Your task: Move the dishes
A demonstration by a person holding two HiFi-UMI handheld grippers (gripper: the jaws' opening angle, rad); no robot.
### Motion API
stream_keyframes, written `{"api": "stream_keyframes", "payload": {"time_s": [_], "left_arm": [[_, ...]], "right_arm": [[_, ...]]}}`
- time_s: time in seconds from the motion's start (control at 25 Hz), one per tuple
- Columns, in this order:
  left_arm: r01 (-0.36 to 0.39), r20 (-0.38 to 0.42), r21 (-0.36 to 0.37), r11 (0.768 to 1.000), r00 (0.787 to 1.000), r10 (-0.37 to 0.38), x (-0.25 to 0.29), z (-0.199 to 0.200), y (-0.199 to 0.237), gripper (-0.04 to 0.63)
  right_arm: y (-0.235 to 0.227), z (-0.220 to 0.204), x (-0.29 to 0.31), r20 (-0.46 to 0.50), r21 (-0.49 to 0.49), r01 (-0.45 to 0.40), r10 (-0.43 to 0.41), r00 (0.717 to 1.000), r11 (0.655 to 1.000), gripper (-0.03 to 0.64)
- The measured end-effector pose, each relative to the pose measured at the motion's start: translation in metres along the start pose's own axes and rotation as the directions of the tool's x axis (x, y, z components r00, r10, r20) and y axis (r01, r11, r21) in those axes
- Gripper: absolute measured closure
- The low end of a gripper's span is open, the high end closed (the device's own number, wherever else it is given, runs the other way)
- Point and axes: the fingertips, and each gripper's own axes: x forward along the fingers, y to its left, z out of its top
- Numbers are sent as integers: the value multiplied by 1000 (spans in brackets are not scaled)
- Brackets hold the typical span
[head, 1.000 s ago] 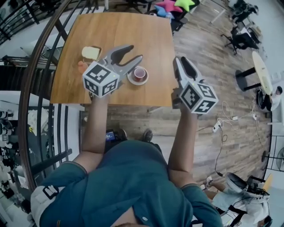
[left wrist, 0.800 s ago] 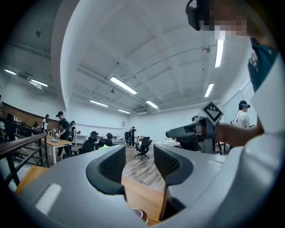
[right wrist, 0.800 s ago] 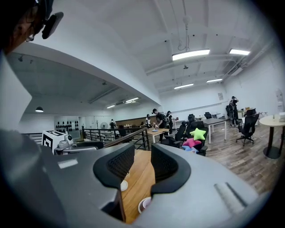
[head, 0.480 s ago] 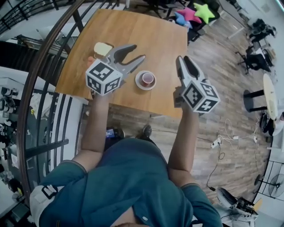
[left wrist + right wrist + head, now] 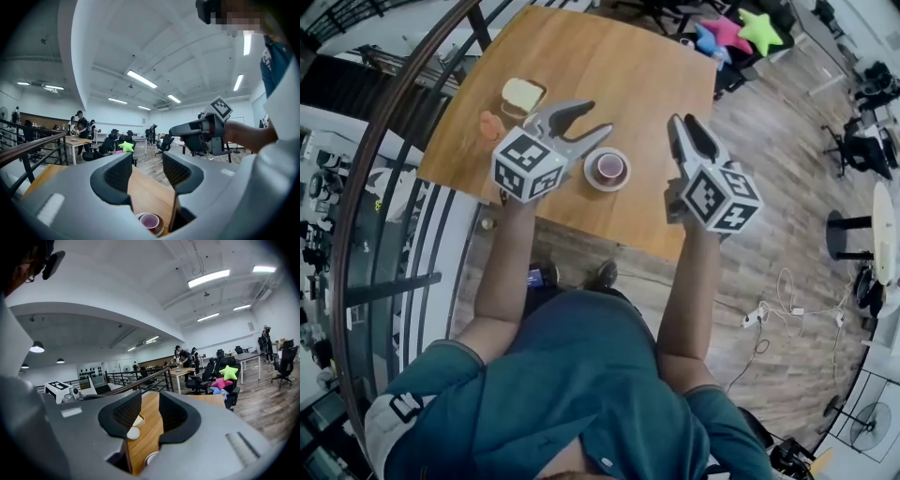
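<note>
Left gripper (image 5: 598,116), jaws just opened slightly, and right gripper (image 5: 684,122), jaws narrowly apart, are held empty over the table (image 5: 619,66), presumably for approach, while the cup (image 5: 609,167) on its saucer (image 5: 592,178) is noted between them near the front edge, bare wood beyond.

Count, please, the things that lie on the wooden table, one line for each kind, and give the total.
Cup: 1
Saucer: 1
Pale square dish: 1
Small orange piece: 1
Total: 4
</note>
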Motion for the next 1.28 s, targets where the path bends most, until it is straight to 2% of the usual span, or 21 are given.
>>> {"api": "stream_keyframes", "payload": {"time_s": [0.72, 0.88, 1.08, 1.28], "left_arm": [[-82, -187, -113, 990, 981, 59, 54, -135, -7, 345], [-102, -242, -126, 987, 968, 69, 61, -169, -7, 325], [-129, -318, -99, 987, 944, 91, 73, -207, -9, 288], [-140, -357, -97, 985, 929, 96, 86, -240, -9, 250]], "right_arm": [[-49, -74, 29, -144, 54, -72, 79, 986, 996, 517], [-56, -92, 30, -176, 67, -69, 80, 981, 995, 517], [-66, -113, 28, -212, 85, -63, 80, 974, 994, 517], [-72, -136, 25, -241, 104, -55, 79, 967, 993, 517]]}}
